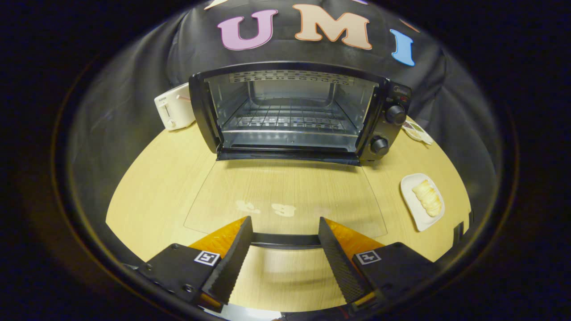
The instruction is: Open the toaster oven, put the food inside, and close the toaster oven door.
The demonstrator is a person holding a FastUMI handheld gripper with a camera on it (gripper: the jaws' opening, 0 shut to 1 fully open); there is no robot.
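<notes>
The black toaster oven (pixel 203 111) stands open at the back of the wooden table (pixel 151 178). A bare wire rack (pixel 285 118) sits inside it. Its glass door (pixel 285 187) lies folded down flat toward me, and the door's dark handle bar (pixel 285 240) runs across between my fingers. My gripper (pixel 284 221) is open, low over the door's near edge, with its fingers wide apart and pressing on nothing. The food (pixel 428 198), a pale yellow ridged pastry, lies on a white plate (pixel 412 209) to the right of the door.
A white toaster (pixel 171 107) stands just left of the oven. A small dish (pixel 417 131) sits behind the oven's right side, near its two knobs (pixel 395 114). Bare table lies to the left of the door.
</notes>
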